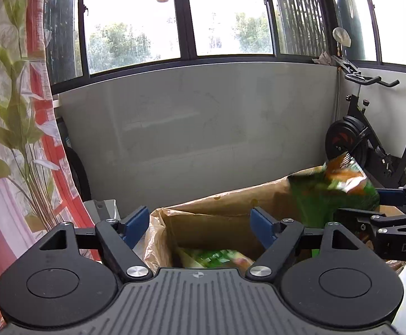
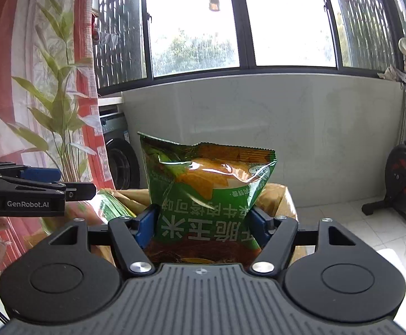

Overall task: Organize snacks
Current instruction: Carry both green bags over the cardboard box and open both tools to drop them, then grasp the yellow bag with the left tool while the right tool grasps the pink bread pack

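- Snack packet, a glossy green and orange crinkled foil bag with white Chinese lettering, stands upright between the blue pads of the right tongs, printed upside down as the right wrist view shows it.
- Right tongs pinch the bag's lower part from both sides; its sealed top edge rises above them, over the open brown cardboard box lined with tan plastic.
- From the left wrist view, the same bag is blurred and hangs at the far right above the box's far wall, with the right tongs reaching in from the right edge.
- Only the left wrist view looks down into the box, where a second green snack packet lies at the bottom.
- Only the right wrist view shows the bag's lettering, and the left tongs seen side-on at the left, above another green packet.
- Left tongs are spread wide over the box opening, blue pads well apart, gripping nothing.
- A black exercise bike stands at the far right, a red and white leaf-print curtain hangs at the left.
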Demonstrator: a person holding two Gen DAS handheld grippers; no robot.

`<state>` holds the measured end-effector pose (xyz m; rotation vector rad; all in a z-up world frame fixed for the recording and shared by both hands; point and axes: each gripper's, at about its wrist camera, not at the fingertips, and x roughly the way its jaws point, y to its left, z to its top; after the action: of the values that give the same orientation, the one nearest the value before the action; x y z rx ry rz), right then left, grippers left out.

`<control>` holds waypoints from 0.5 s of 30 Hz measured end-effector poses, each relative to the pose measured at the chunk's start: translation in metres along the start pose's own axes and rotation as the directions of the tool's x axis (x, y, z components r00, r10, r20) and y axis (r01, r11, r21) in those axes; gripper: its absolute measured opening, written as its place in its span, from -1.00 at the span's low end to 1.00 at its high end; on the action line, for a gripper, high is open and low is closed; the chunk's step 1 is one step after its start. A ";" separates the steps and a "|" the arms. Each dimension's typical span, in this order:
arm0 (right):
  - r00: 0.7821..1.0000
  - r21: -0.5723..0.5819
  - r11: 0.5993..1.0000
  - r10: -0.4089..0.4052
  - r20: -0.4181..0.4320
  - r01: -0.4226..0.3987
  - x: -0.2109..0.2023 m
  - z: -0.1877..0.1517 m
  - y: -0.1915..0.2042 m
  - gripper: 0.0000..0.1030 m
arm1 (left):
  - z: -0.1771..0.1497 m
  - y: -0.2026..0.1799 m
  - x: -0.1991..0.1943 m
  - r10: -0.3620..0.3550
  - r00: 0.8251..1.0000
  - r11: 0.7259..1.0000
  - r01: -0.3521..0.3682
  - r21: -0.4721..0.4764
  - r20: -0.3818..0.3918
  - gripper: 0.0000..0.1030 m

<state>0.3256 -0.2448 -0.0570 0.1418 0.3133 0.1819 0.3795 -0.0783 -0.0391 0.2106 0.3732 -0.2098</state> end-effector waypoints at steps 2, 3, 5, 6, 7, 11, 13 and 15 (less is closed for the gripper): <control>0.999 0.017 1.000 -0.002 -0.047 0.002 0.005 -0.004 -0.001 0.66 | -0.003 0.003 -0.006 0.002 1.000 1.000 -0.002 0.003 0.010 0.63; 0.999 0.014 1.000 -0.001 -0.051 0.002 0.004 -0.005 -0.001 0.71 | -0.004 0.006 -0.010 0.001 1.000 1.000 -0.001 0.000 0.008 0.63; 0.999 0.006 1.000 -0.002 -0.042 0.002 -0.001 -0.006 -0.001 0.71 | -0.006 0.013 -0.016 -0.007 1.000 1.000 0.007 -0.021 -0.001 0.63; 0.999 0.007 1.000 -0.001 -0.038 0.002 -0.005 -0.006 -0.001 0.71 | -0.008 0.018 -0.019 -0.017 1.000 0.999 0.016 -0.041 -0.007 0.63; 0.999 0.015 1.000 0.003 -0.035 -0.002 -0.010 -0.006 -0.002 0.71 | -0.008 0.022 -0.025 -0.026 1.000 0.998 0.025 -0.058 -0.011 0.63; 1.000 0.036 0.999 0.023 -0.020 -0.022 -0.036 -0.009 -0.006 0.71 | -0.017 0.044 -0.051 -0.050 0.999 0.992 0.048 -0.120 -0.015 0.63; 1.000 0.039 0.999 0.026 -0.015 -0.026 -0.049 -0.012 -0.008 0.71 | -0.022 0.053 -0.068 -0.051 0.999 0.989 0.049 -0.139 -0.011 0.63; 0.999 0.049 0.998 0.039 -0.012 -0.038 -0.062 -0.015 -0.007 0.71 | -0.029 0.061 -0.084 -0.050 0.999 0.987 0.048 -0.154 -0.010 0.63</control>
<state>0.2639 -0.2623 -0.0545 0.1954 0.3279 0.2136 0.3080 0.0006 -0.0237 0.0506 0.4066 -0.2272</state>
